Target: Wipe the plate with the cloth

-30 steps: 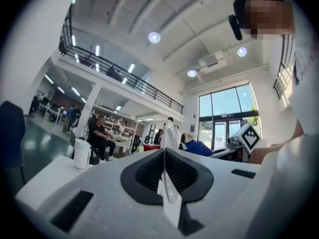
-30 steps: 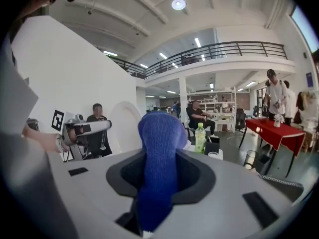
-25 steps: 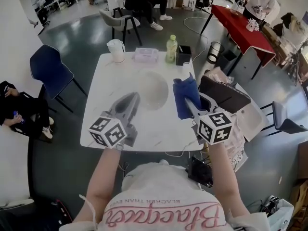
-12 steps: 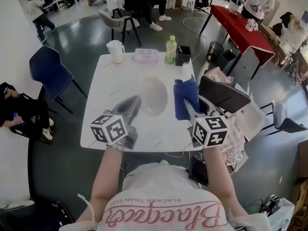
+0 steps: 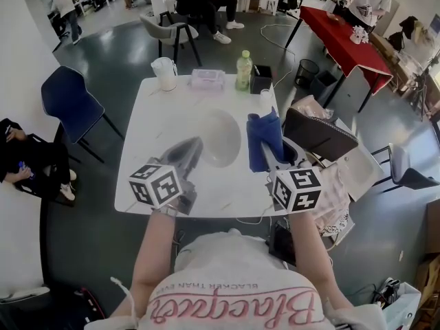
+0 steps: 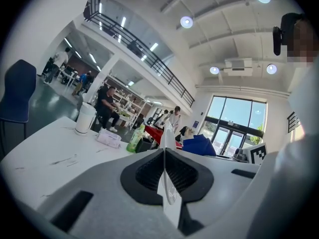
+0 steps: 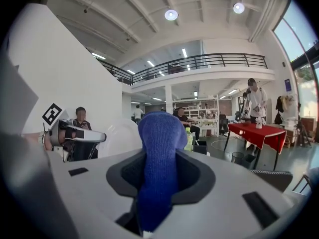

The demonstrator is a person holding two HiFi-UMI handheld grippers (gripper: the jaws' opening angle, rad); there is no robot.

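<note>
Over the white table (image 5: 155, 126), my left gripper (image 5: 193, 144) is shut on the near rim of a white plate (image 5: 220, 136), which it holds tilted up. In the left gripper view the plate (image 6: 168, 193) stands edge-on between the closed jaws. My right gripper (image 5: 270, 154) is shut on a blue cloth (image 5: 265, 135), which hangs just right of the plate and close to its rim. Seen from the right gripper view, the cloth (image 7: 160, 153) rises out of the jaws. There the plate (image 7: 121, 135) and the left gripper (image 7: 75, 139) lie to the left.
At the table's far edge stand a white jug (image 5: 166, 72), a tissue pack (image 5: 208, 78), a green bottle (image 5: 244, 70) and a black box (image 5: 262, 78). A blue chair (image 5: 72, 98) is at the left, a dark chair (image 5: 320, 136) at the right. People sit beyond.
Both grippers keep their holds. The right gripper's marker cube has shifted slightly left and toward me, and the plate has tilted a little.
</note>
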